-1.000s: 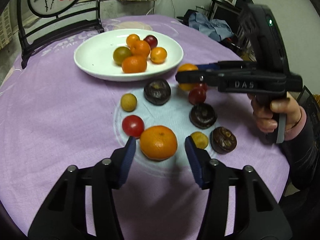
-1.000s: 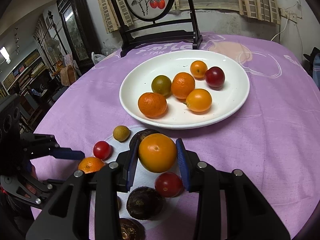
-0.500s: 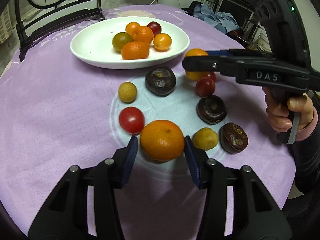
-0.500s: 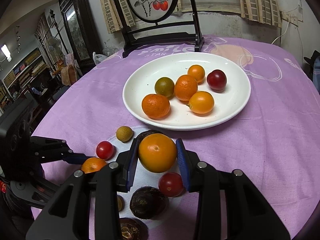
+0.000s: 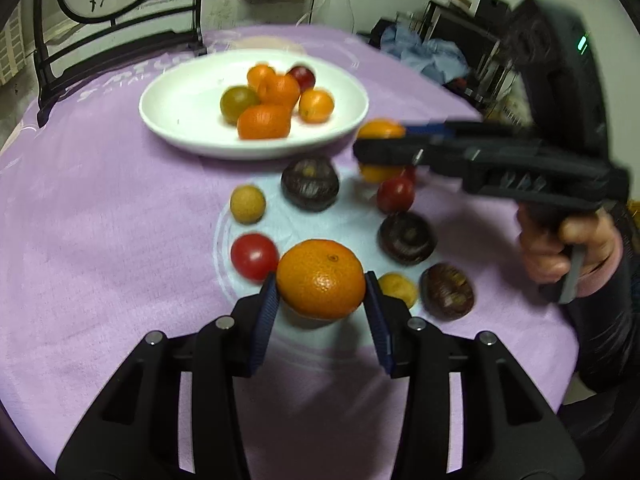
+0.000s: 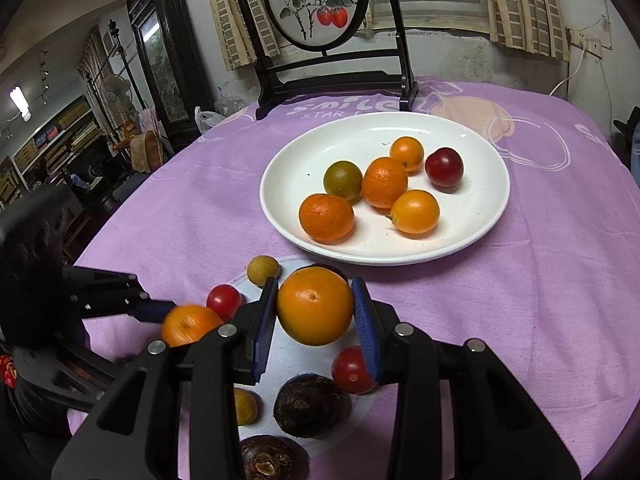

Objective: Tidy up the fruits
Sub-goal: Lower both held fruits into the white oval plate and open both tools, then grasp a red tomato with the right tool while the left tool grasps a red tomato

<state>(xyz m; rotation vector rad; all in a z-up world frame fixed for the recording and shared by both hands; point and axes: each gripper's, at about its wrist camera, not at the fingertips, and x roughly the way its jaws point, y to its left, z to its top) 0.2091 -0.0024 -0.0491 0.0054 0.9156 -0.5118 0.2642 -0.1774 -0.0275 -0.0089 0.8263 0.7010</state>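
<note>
My left gripper (image 5: pixel 320 294) is shut on an orange (image 5: pixel 321 278) and holds it just above the purple cloth; it also shows in the right wrist view (image 6: pixel 188 325). My right gripper (image 6: pixel 316 306) is shut on a second orange (image 6: pixel 315 305), lifted above the cloth in front of the white plate (image 6: pixel 288 168); that orange shows in the left wrist view (image 5: pixel 380 130). The plate (image 5: pixel 176 108) holds several small oranges, a green fruit and a dark red one.
Loose on the cloth lie two red tomatoes (image 5: pixel 254 257) (image 5: pixel 395 194), two small yellow fruits (image 5: pixel 248 204), and three dark brown fruits (image 5: pixel 310 184). A black framed screen (image 6: pixel 316 20) stands behind the plate. The table edge curves close at right.
My left gripper has closed on the orange and lifted it slightly. My right gripper, holding its orange, has risen and moved a little toward the plate.
</note>
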